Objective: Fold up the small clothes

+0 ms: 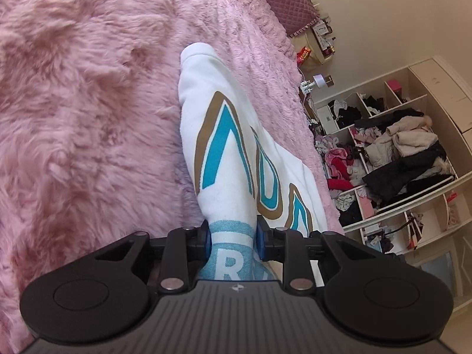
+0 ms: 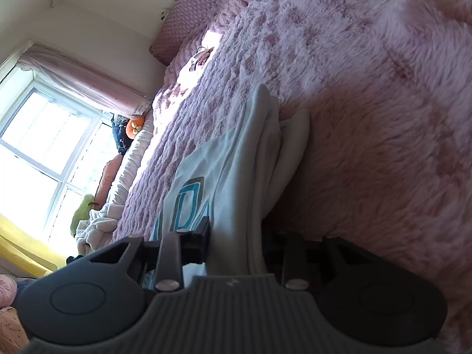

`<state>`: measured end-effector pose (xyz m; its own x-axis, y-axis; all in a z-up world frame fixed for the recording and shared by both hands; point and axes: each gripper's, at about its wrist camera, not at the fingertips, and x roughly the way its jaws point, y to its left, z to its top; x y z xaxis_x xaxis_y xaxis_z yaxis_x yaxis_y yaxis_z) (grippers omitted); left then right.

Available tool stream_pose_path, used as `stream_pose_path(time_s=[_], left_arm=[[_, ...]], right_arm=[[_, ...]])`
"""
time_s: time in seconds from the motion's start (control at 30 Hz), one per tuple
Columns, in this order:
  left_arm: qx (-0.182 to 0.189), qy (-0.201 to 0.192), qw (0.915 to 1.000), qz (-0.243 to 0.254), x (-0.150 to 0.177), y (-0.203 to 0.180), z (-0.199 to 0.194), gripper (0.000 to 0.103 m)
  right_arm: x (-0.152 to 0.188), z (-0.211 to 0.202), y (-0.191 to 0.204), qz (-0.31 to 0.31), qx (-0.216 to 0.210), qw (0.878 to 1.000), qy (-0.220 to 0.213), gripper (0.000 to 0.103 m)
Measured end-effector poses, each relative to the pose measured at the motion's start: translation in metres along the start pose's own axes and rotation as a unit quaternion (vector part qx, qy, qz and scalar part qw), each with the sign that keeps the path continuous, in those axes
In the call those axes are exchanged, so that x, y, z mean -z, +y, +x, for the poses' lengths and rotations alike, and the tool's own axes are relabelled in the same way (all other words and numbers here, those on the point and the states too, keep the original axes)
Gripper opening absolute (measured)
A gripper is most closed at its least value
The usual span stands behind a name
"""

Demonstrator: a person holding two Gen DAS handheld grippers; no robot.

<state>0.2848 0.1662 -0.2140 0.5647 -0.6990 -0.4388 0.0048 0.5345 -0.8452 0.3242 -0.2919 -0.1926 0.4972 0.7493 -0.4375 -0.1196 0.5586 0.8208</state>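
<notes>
Pink shaggy bedspread (image 1: pixel 88 103) fills both views. Running up mid-frame, a white sweatshirt (image 1: pixel 236 147) with teal-and-tan lettering lies partly folded; left gripper (image 1: pixel 233 240) and right gripper (image 2: pixel 236 244) each clamp its bunched edge.

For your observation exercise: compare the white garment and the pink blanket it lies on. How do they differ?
The white garment is smooth with teal and brown lettering; the pink blanket is shaggy and plain. The garment is pinched by the left gripper and right gripper; the blanket lies spread and ungripped. Both are soft fabric.
</notes>
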Motion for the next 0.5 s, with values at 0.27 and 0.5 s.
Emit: stream_pose_path(time_s=[0.27, 0.5], left_arm=[[-0.045, -0.02, 0.9987, 0.015, -0.017, -0.004, -0.047, 0.044], [-0.076, -0.092, 0.9887, 0.09, -0.05, -0.068, -0.06, 0.082]], right_arm=[[-0.008, -0.039, 0.0, -0.013, 0.037, 0.999, -0.018, 0.042], [-0.036, -0.039, 0.074, -0.188, 0.085, 0.976, -0.073, 0.061]])
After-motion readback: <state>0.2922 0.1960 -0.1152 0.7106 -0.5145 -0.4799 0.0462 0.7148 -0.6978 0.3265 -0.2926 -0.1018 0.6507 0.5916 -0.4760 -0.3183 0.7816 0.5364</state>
